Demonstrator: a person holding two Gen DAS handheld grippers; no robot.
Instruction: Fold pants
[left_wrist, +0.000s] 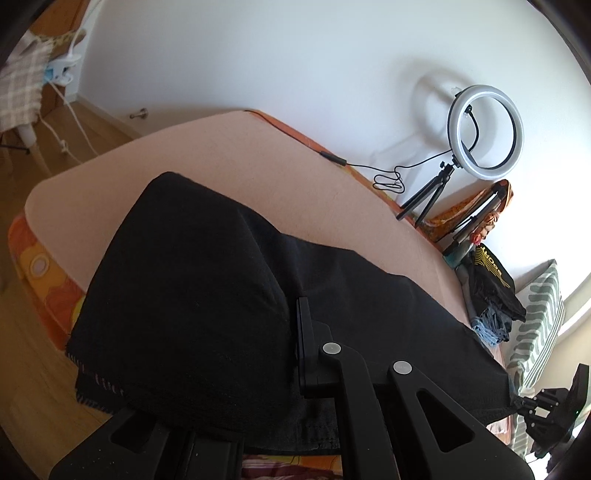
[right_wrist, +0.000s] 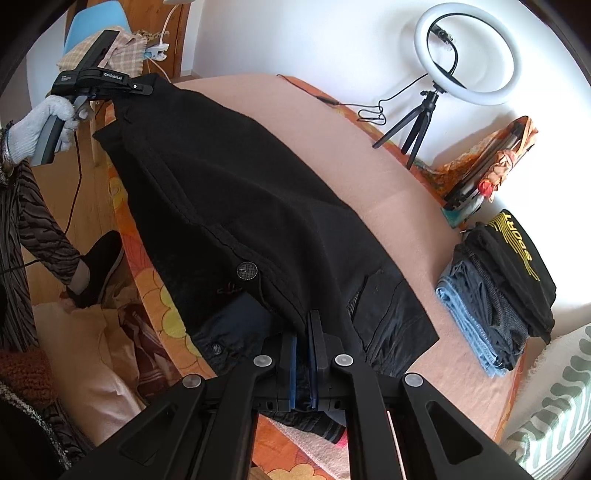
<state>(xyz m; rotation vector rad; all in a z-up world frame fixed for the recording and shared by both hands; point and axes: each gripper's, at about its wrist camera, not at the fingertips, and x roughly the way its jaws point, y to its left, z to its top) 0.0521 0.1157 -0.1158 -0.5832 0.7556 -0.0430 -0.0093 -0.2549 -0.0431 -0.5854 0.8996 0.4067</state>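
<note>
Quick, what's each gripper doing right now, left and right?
Left gripper: jaws closed on one end of the black pants.
Right gripper: jaws closed on the pants' waist end.

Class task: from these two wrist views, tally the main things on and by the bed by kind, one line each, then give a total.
Black pants being folded: 1
Grippers, left gripper and right gripper, both clamped on the pants: 2
Ring light on tripod: 1
Stack of folded clothes: 1
Total: 5
</note>
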